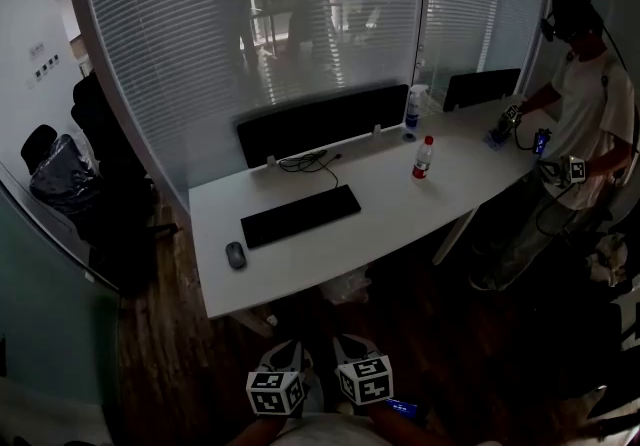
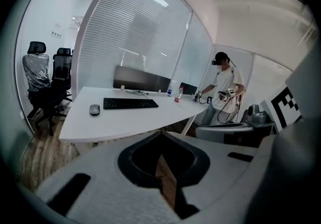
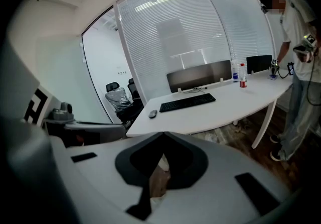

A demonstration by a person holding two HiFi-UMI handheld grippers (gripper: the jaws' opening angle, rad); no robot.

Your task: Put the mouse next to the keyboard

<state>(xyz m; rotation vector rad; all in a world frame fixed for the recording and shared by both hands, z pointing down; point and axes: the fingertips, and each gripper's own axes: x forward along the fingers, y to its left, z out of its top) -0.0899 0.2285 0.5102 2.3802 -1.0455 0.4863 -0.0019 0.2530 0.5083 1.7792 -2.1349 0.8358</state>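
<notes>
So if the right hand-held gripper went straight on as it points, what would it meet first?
The right hand-held gripper would probably meet the white desk at its near edge by the mouse; nothing shows in between. Depth is unclear: it might pass under to the wooden floor.

The left gripper [image 2: 163,170] seems closed on nothing. The mouse [image 2: 94,110] lies near the desk's [image 2: 125,123] left edge, slightly apart from the keyboard [image 2: 130,103].
</notes>
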